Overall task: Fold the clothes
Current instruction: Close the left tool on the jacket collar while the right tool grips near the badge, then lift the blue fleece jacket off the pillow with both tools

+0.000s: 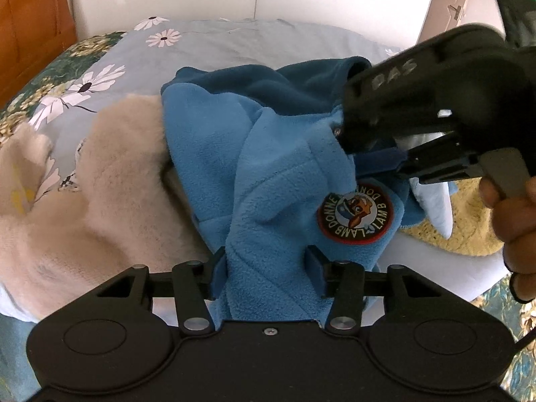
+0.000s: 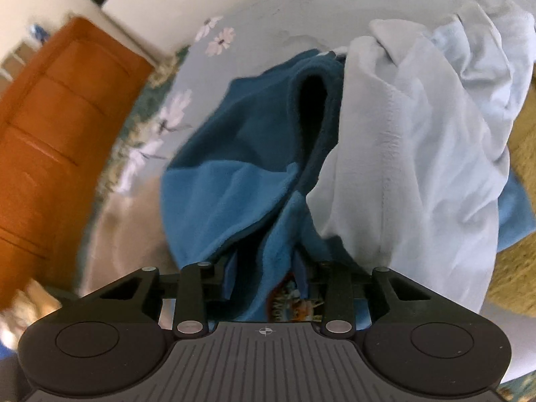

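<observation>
A blue fleece garment (image 1: 268, 167) with a round cartoon patch (image 1: 355, 218) lies bunched on the bed. My left gripper (image 1: 268, 274) is shut on a fold of its light blue edge. My right gripper (image 2: 264, 278) is shut on another fold of the same fleece (image 2: 234, 174), near the patch. In the left wrist view the right gripper (image 1: 378, 154) comes in from the right, its fingertips buried in the fleece above the patch. The fleece's darker blue lining (image 1: 284, 87) shows at the far side.
A beige fluffy garment (image 1: 110, 181) lies left of the fleece. A pale blue garment (image 2: 418, 154) lies right of it, over a yellow knit (image 1: 462, 231). A floral bedsheet (image 1: 100, 77) covers the bed. An orange wooden cabinet (image 2: 57, 140) stands at left.
</observation>
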